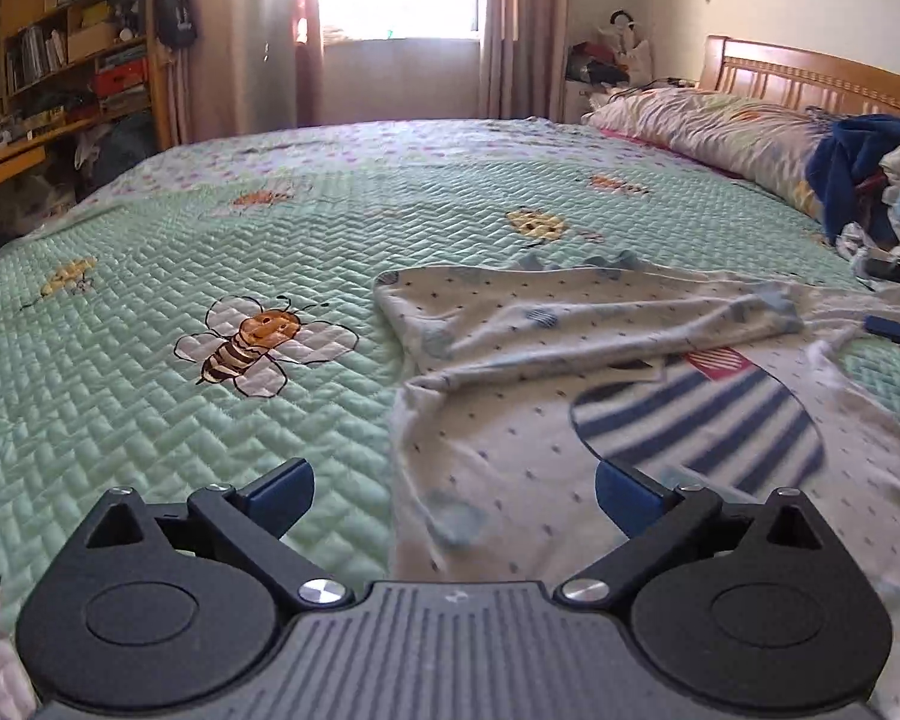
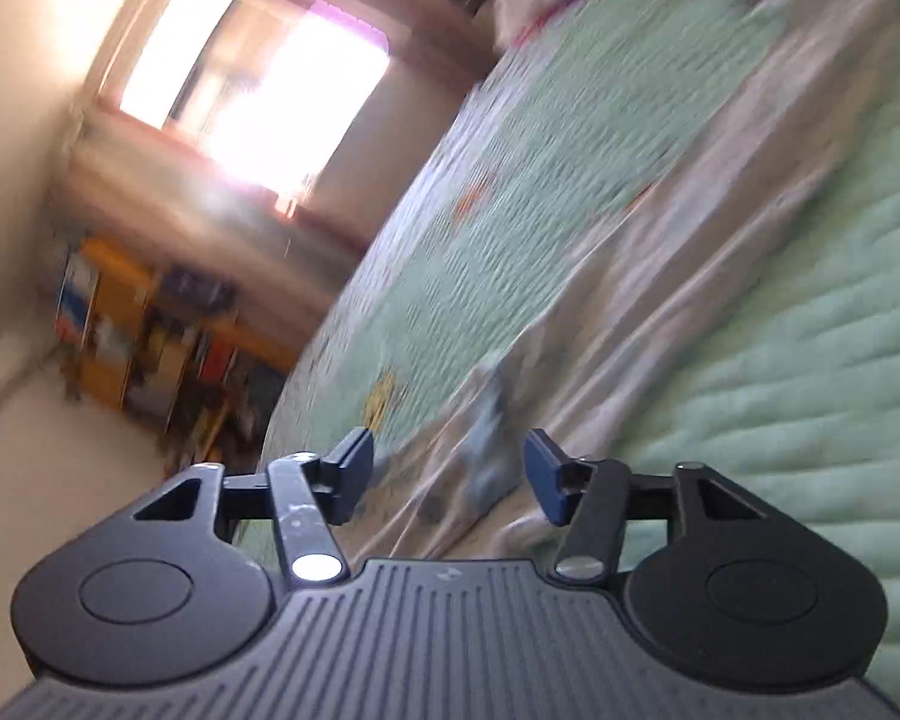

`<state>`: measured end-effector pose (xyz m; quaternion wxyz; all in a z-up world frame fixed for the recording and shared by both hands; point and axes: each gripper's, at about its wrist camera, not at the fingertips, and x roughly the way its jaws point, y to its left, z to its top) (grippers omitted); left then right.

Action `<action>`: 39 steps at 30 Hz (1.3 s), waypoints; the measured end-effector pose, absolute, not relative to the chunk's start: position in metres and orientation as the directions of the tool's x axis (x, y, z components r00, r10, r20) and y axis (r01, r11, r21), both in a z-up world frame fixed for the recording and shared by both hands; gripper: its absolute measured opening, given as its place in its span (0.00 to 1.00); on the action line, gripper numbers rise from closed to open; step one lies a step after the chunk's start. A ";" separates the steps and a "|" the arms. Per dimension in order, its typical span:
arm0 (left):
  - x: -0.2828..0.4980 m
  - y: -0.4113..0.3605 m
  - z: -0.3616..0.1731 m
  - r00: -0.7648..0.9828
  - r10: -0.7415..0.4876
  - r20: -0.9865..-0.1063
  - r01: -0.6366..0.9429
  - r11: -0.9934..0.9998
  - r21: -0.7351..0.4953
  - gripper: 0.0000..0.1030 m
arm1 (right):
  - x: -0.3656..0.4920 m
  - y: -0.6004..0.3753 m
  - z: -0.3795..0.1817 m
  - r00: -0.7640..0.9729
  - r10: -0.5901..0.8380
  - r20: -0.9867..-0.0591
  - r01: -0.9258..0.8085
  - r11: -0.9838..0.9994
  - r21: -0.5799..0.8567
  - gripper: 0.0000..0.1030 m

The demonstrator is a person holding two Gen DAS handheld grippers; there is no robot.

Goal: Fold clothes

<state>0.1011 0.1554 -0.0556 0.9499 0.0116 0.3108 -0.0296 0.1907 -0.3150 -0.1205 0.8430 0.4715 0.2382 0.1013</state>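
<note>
Spread on the bed, the garment (image 1: 570, 360) is soft, thin knit: pale with small dark dots, a large oval patch of navy and white stripes, and one sleeve (image 1: 630, 312) folded across its far part into creased ridges. Its left edge runs in a loose, wavy line over the quilt (image 1: 150, 360), a mint green cover stitched in herringbone with embroidered bees. The left gripper (image 1: 455, 495) hangs over the garment's near edge, its blue pads wide apart and holding nothing. The right gripper (image 2: 448, 468), rolled to one side in a blurred view, is likewise released, with wrinkled cloth (image 2: 570, 360) lying beyond its fingers. Left of the garment the quilt lies broad and flat. Far right sit a heap of clothes (image 1: 876, 180), a pillow (image 1: 702, 120) and a slatted wooden headboard (image 1: 810, 72).
</note>
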 end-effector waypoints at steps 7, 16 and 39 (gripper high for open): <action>0.087 0.130 -0.057 0.790 -0.113 -0.603 0.104 0.993 -0.051 0.98 | 0.140 -0.413 -0.137 0.924 0.186 -0.334 0.221 0.454 0.863 0.58; 0.089 0.076 -0.048 0.775 -0.169 -0.609 0.210 0.978 -0.004 0.98 | 0.169 -0.514 -0.154 0.930 0.109 -0.352 0.280 0.413 0.867 0.57; 0.103 0.039 -0.059 0.727 -0.215 -0.653 0.283 0.959 -0.001 0.99 | 0.225 -0.533 -0.161 0.927 0.049 -0.372 0.309 0.461 0.832 0.04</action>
